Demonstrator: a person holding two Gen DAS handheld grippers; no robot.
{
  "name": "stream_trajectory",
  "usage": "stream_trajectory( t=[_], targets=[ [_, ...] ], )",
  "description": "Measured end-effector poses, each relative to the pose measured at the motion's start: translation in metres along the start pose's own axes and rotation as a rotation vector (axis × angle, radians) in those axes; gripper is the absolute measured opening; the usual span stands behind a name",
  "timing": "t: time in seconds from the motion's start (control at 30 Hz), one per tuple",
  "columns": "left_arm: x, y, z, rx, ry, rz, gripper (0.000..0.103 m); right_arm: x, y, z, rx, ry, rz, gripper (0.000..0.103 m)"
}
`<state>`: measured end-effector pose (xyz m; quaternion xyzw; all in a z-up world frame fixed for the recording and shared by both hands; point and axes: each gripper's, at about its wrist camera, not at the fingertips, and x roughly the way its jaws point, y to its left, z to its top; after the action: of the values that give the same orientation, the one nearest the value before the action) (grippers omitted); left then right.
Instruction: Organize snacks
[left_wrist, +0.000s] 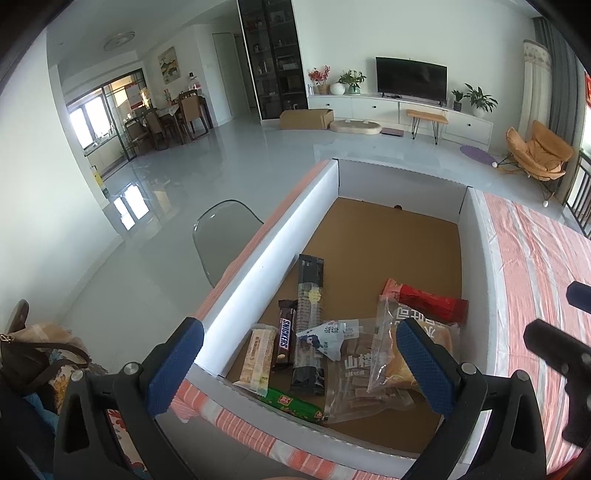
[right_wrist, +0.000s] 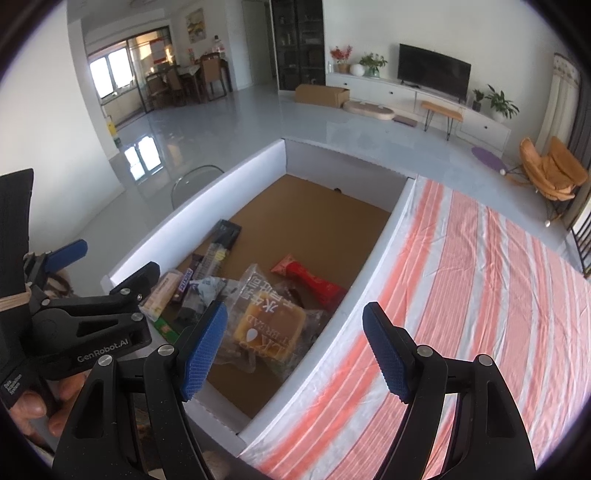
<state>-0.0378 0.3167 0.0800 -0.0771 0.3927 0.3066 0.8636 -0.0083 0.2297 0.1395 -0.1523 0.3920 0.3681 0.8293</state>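
A white-walled box (left_wrist: 280, 236) with a brown cardboard floor is set on the worktop (right_wrist: 480, 280), which is covered by an orange-and-white striped cloth. The snacks are gathered at the box's near end: a clear-wrapped bread (right_wrist: 269, 325), a red packet (left_wrist: 424, 302), a Snickers bar (left_wrist: 286, 338), a long black packet (left_wrist: 309, 295), a cream bar (left_wrist: 258, 356), a green bar (left_wrist: 291, 402) and a clear bag of brown sticks (left_wrist: 354, 384). The left tongs (left_wrist: 299, 365) are held wide apart above the snacks, nothing gripped. The right tongs (right_wrist: 295, 350) are likewise spread over the box's right wall, empty.

Snacks (left_wrist: 332, 343) piled in box (left_wrist: 273, 251) near end; box on table (right_wrist: 480, 277) left edge
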Motion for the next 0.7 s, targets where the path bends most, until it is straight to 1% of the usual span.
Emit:
stream_trajectory(
  t=[0.13, 0.23, 0.37, 0.53, 0.7],
  targets=[
    [-0.005, 0.004, 0.003, -0.006, -0.013, -0.006, 0.103, -0.006, 0.003, 0.003, -0.006, -0.024, -0.004, 0.084],
    [-0.011, 0.008, 0.006, -0.014, -0.032, -0.006, 0.103, -0.011, 0.003, 0.007, 0.007, -0.022, -0.033, 0.084],
    [-0.016, 0.009, 0.009, -0.015, -0.048, -0.004, 0.103, -0.013, 0.001, 0.011, 0.005, -0.032, -0.029, 0.084],
    [-0.015, 0.010, 0.008, -0.021, -0.040, -0.015, 0.103, -0.007, -0.002, 0.010, 0.040, -0.001, 0.005, 0.084],
    [-0.014, 0.011, 0.007, -0.025, -0.041, -0.011, 0.103, -0.004, 0.004, 0.009, 0.019, 0.012, -0.020, 0.084]
  ],
)
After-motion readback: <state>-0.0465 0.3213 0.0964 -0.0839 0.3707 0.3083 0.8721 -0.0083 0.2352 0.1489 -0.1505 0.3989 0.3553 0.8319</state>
